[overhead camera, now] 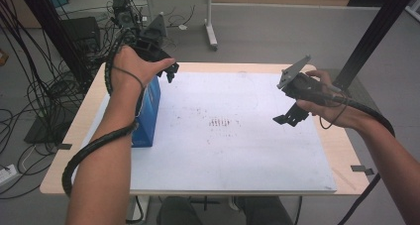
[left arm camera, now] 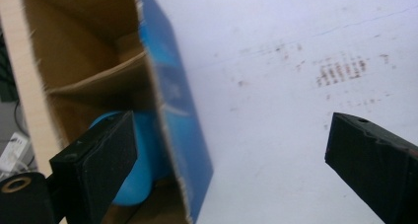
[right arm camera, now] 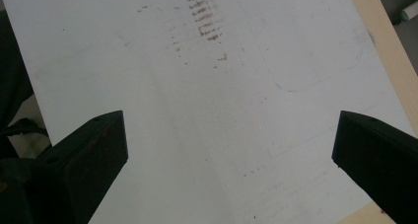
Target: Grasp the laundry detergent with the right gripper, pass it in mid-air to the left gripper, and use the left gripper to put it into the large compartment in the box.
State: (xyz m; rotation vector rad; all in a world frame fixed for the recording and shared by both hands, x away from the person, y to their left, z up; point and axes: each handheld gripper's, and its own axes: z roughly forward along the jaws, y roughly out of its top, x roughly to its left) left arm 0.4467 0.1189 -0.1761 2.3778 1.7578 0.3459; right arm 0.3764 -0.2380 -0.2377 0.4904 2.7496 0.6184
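Note:
A blue cardboard box [overhead camera: 148, 113] stands on the left part of the white sheet [overhead camera: 237, 150]. Its top is open. Inside the box [left arm camera: 172, 86] I see brown walls, a cardboard divider and a rounded blue object [left arm camera: 135, 182]. My left gripper [overhead camera: 167, 72] is held above the box's far end. In the left gripper view this gripper [left arm camera: 231, 157] is open, with one jaw over the box's opening, the other over the sheet, and the blue wall between them. My right gripper [overhead camera: 289, 117] hovers over the right side of the sheet, open [right arm camera: 229, 155] with nothing between its jaws.
The sheet covers most of a light wooden table [overhead camera: 64, 170]. Brown smudges [overhead camera: 220, 122] mark the sheet's middle. A black frame post [overhead camera: 376, 31] rises at the right. Cables [overhead camera: 34, 86] hang and lie at the left, and another table's leg [overhead camera: 211, 31] stands behind.

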